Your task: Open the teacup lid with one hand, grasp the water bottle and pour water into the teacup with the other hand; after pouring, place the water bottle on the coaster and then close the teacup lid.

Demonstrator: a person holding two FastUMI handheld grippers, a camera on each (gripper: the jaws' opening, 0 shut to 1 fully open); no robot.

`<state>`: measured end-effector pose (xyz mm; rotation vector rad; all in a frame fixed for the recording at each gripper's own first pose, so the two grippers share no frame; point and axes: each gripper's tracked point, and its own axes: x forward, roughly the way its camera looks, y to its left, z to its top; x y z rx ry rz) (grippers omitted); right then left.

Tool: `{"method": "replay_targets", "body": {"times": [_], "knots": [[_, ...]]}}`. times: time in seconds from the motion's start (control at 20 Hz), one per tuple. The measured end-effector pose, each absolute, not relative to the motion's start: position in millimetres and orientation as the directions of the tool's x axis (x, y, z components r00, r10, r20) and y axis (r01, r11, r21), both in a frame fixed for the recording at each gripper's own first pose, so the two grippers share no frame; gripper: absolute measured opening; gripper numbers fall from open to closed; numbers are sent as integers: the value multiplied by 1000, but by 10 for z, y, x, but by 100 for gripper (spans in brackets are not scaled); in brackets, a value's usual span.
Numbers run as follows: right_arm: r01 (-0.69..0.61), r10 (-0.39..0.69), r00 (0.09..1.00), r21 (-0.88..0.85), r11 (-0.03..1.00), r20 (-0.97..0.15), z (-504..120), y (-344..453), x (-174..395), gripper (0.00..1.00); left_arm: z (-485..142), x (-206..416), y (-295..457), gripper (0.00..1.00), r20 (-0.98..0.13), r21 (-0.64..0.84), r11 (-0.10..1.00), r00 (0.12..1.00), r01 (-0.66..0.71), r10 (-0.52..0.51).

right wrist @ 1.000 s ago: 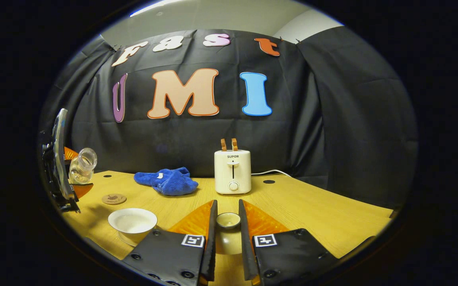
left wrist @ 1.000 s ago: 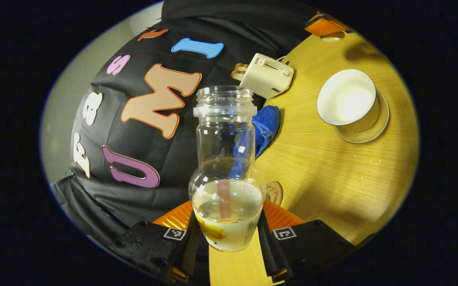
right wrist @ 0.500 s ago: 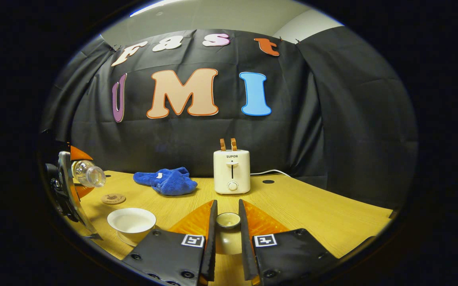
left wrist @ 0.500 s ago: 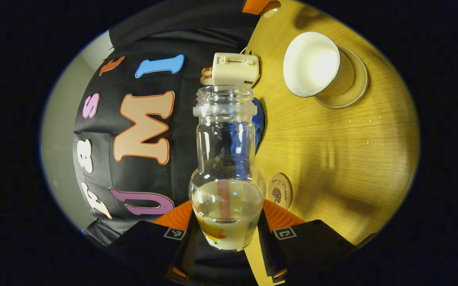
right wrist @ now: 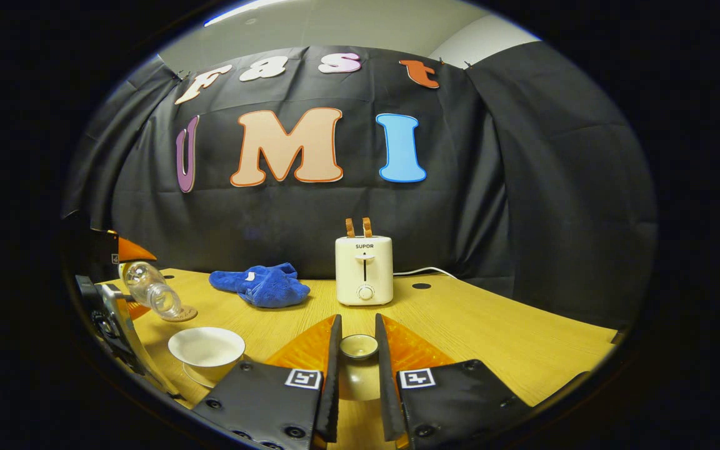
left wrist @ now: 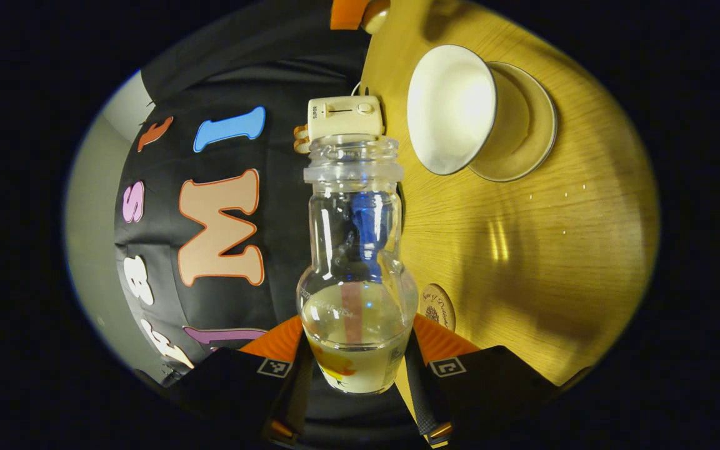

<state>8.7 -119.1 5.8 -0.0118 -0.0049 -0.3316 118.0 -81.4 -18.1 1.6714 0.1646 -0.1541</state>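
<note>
My left gripper (left wrist: 357, 351) is shut on the bulb of a clear glass water bottle (left wrist: 355, 250) with no cap and some water in its base. In the right gripper view the bottle (right wrist: 150, 290) tilts with its mouth down and to the right, above and left of the white teacup (right wrist: 207, 345). The left gripper (right wrist: 113, 312) holds it from the left. The open teacup (left wrist: 450, 109) stands on its saucer (left wrist: 532, 134). My right gripper (right wrist: 358, 325) is shut on the small round teacup lid (right wrist: 359, 345), held above the table. A round wooden coaster (left wrist: 438, 306) lies beside the bottle's base.
A white toaster (right wrist: 364, 269) stands at the back of the wooden table (right wrist: 491, 337), with a blue cloth (right wrist: 260, 284) to its left. The coaster (right wrist: 186, 314) peeks out behind the bottle's mouth. The black booth wall closes the back.
The left gripper has rolled further, and the bottle's mouth has swung from up to down toward the teacup. The right gripper and the lid have stayed still.
</note>
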Motion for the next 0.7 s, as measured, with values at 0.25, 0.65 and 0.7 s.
{"method": "replay_targets", "body": {"times": [0.25, 0.65, 0.7], "knots": [[325, -325, 946, -11, 945, 7, 50, -1186, 91, 31, -113, 1199, -831, 64, -189, 962, -199, 982, 189, 19], [330, -330, 944, -11, 944, 7, 64, -1203, 88, 31, -40, 1209, -854, 64, -177, 947, -268, 984, 176, 21], [330, -330, 944, -11, 944, 7, 58, -1202, 88, 31, -32, 1217, -860, 64, -175, 946, -275, 984, 173, 18]]}}
